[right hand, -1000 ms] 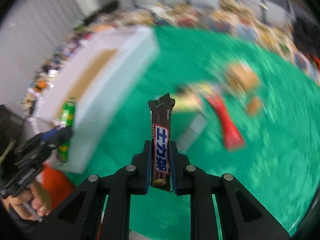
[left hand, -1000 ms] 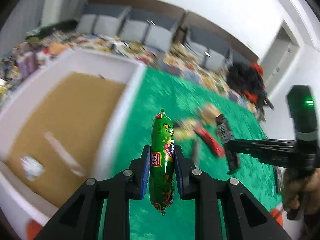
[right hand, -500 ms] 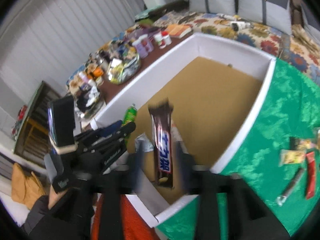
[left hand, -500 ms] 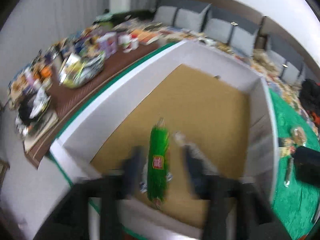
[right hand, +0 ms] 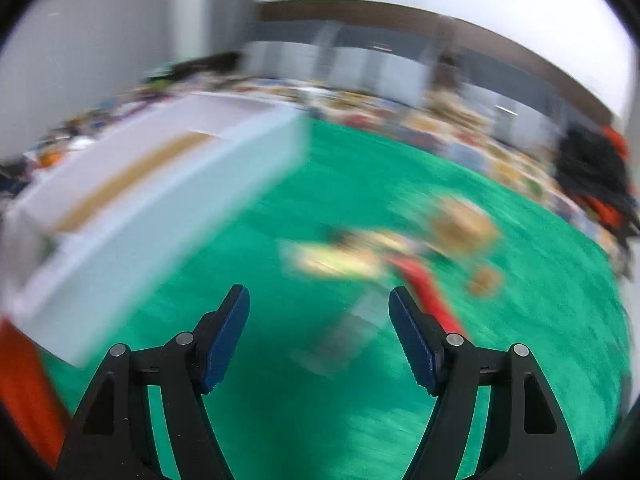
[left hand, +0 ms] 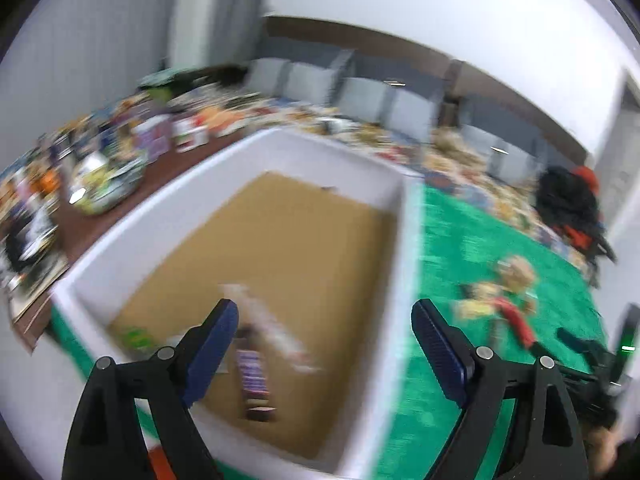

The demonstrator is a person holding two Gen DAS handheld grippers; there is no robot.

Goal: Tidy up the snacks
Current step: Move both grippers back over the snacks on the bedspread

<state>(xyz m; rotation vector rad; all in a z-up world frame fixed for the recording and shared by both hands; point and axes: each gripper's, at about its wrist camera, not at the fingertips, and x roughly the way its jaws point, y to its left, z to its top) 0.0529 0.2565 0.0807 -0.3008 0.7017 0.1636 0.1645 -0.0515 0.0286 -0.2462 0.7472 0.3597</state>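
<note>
Both my claws have just been opening with nothing between them, left gripper (left hand: 322,338) over the white box (left hand: 400,280) where the chocolate bar (left hand: 254,376) landed, right gripper (right hand: 319,330) swinging toward the loose snacks (right hand: 372,256) on the green cloth (right hand: 320,420).

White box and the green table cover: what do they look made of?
White box: likely painted or laminated board or plastic; thick, flat, matte white walls. Its tan floor looks like bare cardboard or fibreboard, dull with no glare. Green cover: probably woven cloth or felt; mottled texture, no sheen. Motion blur in both views leaves all of this uncertain.
</note>
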